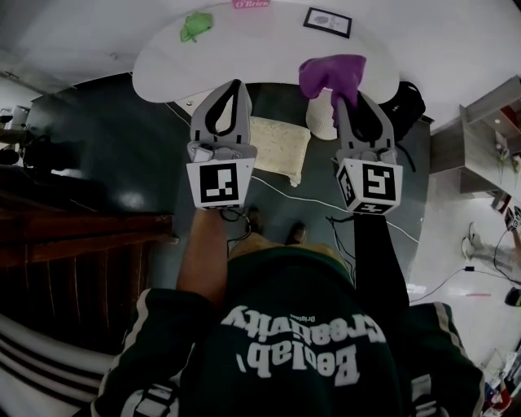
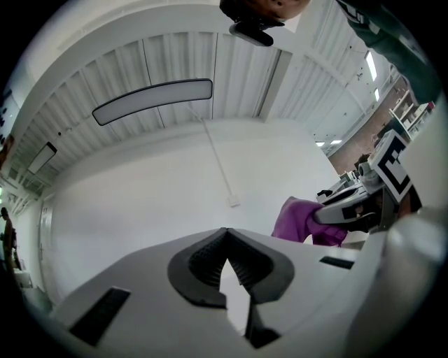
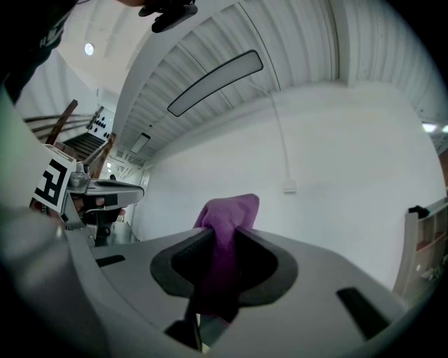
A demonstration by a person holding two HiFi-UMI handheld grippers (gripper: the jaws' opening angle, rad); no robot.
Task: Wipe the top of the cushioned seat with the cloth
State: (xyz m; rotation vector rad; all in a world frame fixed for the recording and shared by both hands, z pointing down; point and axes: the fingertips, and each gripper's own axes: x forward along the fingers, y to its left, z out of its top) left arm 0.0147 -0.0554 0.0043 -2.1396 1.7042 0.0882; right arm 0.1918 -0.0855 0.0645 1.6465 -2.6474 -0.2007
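In the head view the cream cushioned seat (image 1: 279, 147) lies low on the dark floor, between and below both raised grippers. My right gripper (image 1: 342, 96) is shut on a purple cloth (image 1: 330, 73), which bunches out above its jaws; the right gripper view shows the cloth (image 3: 224, 224) pinched in my right gripper (image 3: 222, 238). My left gripper (image 1: 236, 85) is held up to the left of it, jaws closed tip to tip with nothing between them, as the left gripper view shows for my left gripper (image 2: 225, 234). That view also catches the cloth (image 2: 301, 220) off to the right. Both gripper views face a white wall.
A white rounded table (image 1: 244, 69) stands beyond the seat, with a green thing (image 1: 195, 24) and a framed picture (image 1: 327, 21) on it. A black bag (image 1: 404, 102) sits at its right. Cables (image 1: 326, 204) cross the floor. Dark wooden stairs (image 1: 73, 252) are at left, shelves (image 1: 488, 122) at right.
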